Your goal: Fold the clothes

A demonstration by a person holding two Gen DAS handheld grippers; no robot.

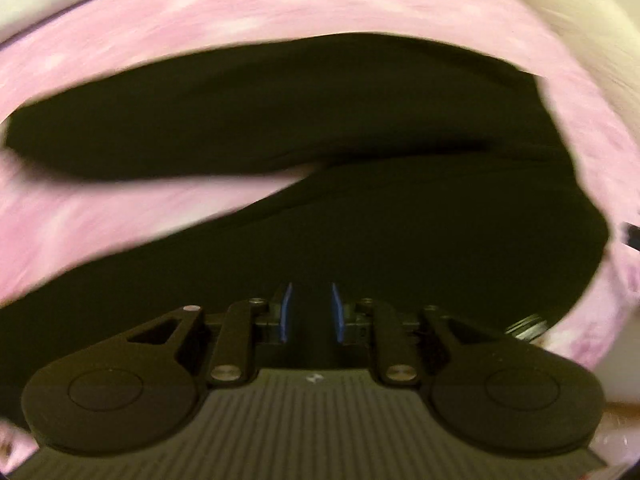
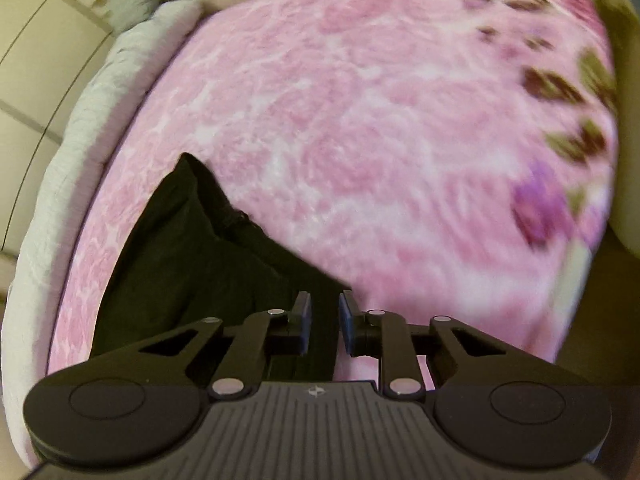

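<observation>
Left wrist view: black garment spread across pink blanket, one fold lying over the lower layer; left gripper above it, blue pads slightly parted, nothing pinched. Right wrist view: pale bedding edge at left, garment corner on the floral pink blanket; right gripper slightly spread, pads clear of cloth.
</observation>
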